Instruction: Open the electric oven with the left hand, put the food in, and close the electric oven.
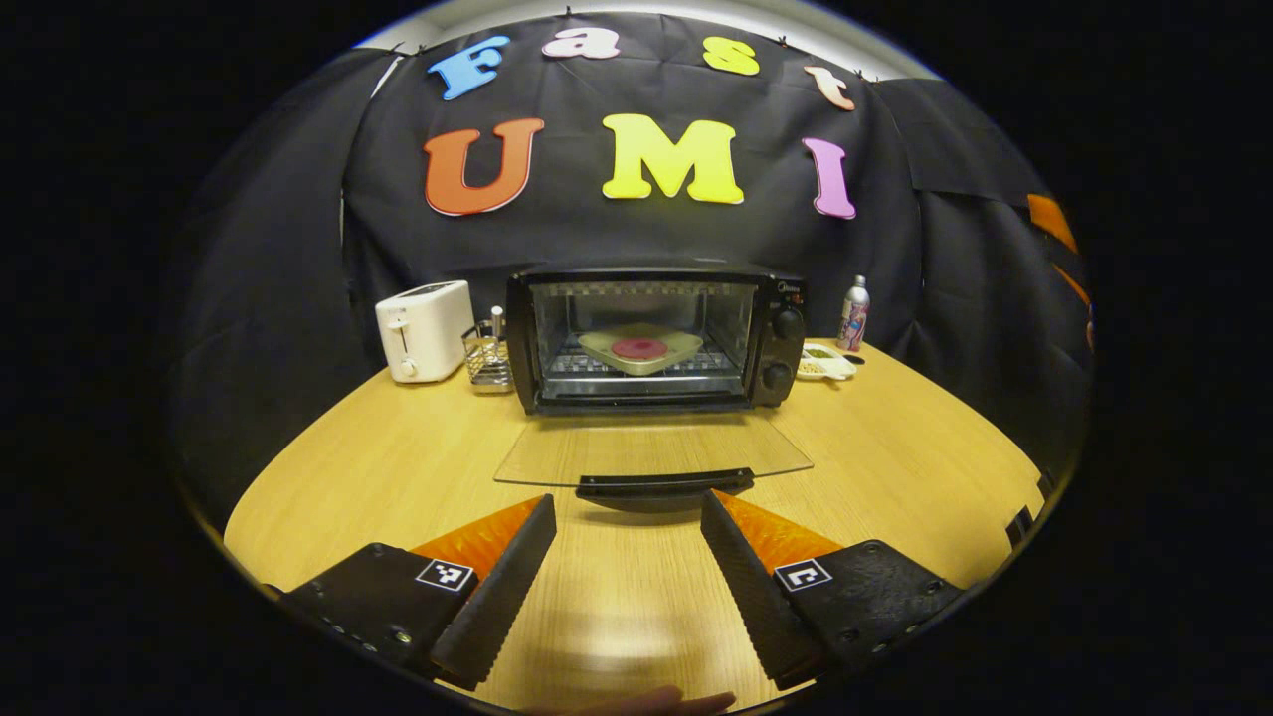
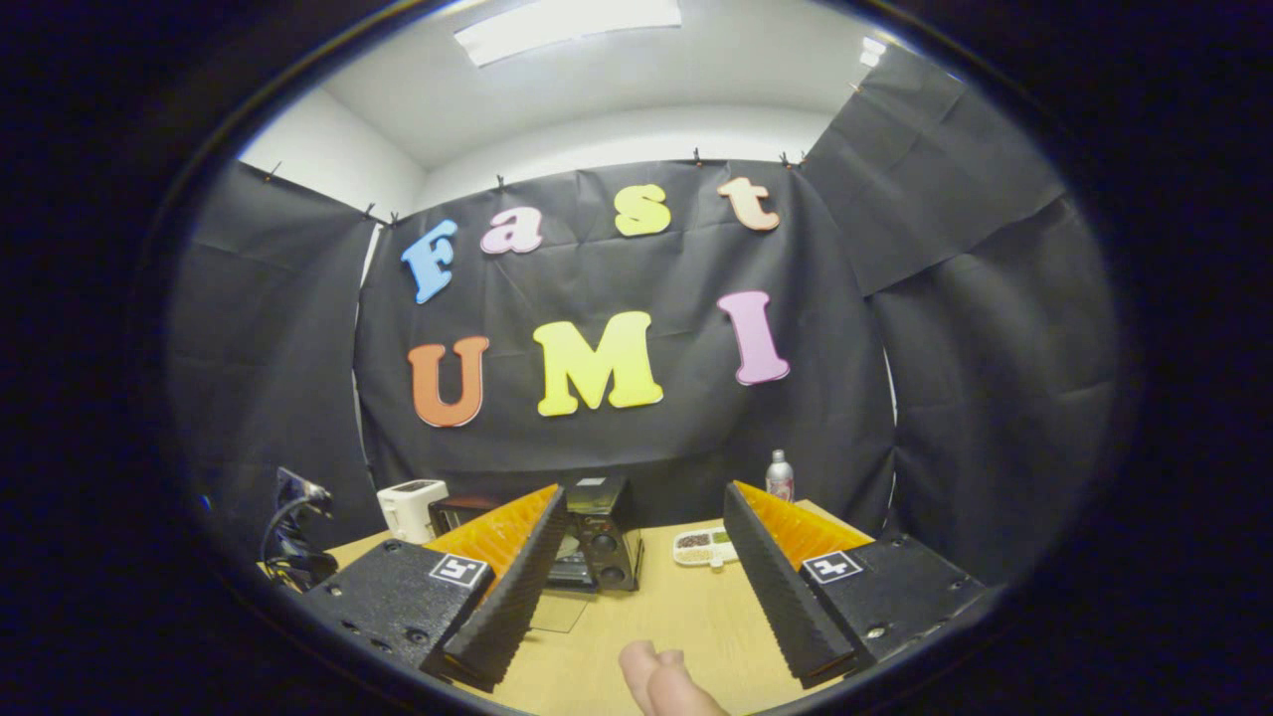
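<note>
while the booth's black cloth wall (image 1: 298, 298) hangs in creased folds behind everything, a light wooden table (image 1: 895, 467) with a rounded edge carries the scene in the left gripper view. going from the left along the table's back, a white two-slot toaster (image 1: 424, 329) stands beside a small wire rack (image 1: 486, 358), which is just beside the black electric oven (image 1: 656, 338). the oven's glass door (image 1: 651, 452) lies folded down flat toward the camera, its dark handle (image 1: 664, 484) at the near edge. inside, on the wire shelf, sits a pale square plate with a round dark-red piece of food (image 1: 639, 348). right of the oven lie a white divided tray (image 1: 827, 362) and a slim silver can (image 1: 853, 314).

the left gripper (image 1: 629, 512) hovers just short of the door handle, fingers spread wide with nothing between them.

in the right gripper view, a white ceiling with a bright light panel (image 2: 567, 28) shows above the cloth. the right gripper (image 2: 644, 507) is raised above the table, fingers spread and empty, with the oven far beyond them.
</note>
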The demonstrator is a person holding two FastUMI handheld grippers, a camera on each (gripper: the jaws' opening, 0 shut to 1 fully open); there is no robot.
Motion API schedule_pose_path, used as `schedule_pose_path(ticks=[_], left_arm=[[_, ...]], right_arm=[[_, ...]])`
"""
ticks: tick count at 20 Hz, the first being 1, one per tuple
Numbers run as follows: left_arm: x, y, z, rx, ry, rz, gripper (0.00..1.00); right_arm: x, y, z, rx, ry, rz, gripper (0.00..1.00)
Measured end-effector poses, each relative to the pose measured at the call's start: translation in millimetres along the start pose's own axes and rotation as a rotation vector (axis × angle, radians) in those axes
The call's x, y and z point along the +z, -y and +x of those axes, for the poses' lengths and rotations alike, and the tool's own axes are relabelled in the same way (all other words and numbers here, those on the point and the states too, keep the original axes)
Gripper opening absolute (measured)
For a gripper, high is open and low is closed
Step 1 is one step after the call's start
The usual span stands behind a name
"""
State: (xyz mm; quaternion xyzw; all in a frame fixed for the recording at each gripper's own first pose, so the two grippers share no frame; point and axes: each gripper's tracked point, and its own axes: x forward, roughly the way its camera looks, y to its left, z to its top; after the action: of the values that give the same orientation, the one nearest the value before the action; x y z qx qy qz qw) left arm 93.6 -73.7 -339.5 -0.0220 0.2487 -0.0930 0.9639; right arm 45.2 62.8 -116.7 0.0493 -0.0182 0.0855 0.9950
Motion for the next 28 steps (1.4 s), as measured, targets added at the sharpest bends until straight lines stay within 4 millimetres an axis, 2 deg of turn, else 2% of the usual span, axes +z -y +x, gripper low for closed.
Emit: schedule_pose_path(ticks=[1,2,3,4,7,11,12,15,22,25,26,28], left_arm=[[-4.8,3.4,7.4,-0.002,-0.017,0.009,0.94],[-9.3,6.5,13.7,-0.001,-0.033,0.015,0.94],[-12.6,9.3,19.6,-0.002,-0.049,0.015,0.94],[-15.5,11.6,24.9,-0.004,-0.06,0.013,0.94],[-20.9,14.2,39.1,-0.009,-0.085,0.001,0.94],[-25.1,24.5,54.2,-0.034,-0.122,-0.032,0.94],[-24.1,25.9,57.3,-0.032,-0.122,-0.031,0.94],[-24.0,24.5,59.8,-0.009,-0.136,-0.018,0.93],[-8.1,21.0,58.5,0.017,-0.112,0.002,0.93],[10.3,19.5,53.9,0.02,-0.058,0.007,0.93],[15.5,17.9,53.8,0.02,-0.042,0.007,0.93],[28.7,16.0,52.2,0.021,-0.003,0.003,0.94]], right_arm=[[4.0,4.3,-1.3,-0.005,0.018,-0.004,0.94],[5.9,9.9,-3.2,-0.014,0.03,-0.008,0.99],[6.5,16.5,-4.8,-0.027,0.039,-0.016,0.94],[4.8,20.1,-4.6,-0.035,0.044,-0.022,0.99],[-4.7,31.7,0.6,-0.049,0.031,-0.024,1.0],[-19.6,46.5,9.6,-0.059,-0.023,0.006,1.0],[-23.2,50.3,10.3,-0.065,-0.036,0.007,0.94],[-16.9,54.4,10.8,-0.068,-0.026,0.017,0.94],[-17.5,51.3,4.8,-0.058,-0.043,0.003,0.94],[-15.1,52.5,0.6,-0.066,-0.043,0.001,0.94],[-15.3,53.2,-1.2,-0.071,-0.049,0.0,1.0],[-10.6,48.4,-5.6,-0.064,-0.045,0.005,1.0]])
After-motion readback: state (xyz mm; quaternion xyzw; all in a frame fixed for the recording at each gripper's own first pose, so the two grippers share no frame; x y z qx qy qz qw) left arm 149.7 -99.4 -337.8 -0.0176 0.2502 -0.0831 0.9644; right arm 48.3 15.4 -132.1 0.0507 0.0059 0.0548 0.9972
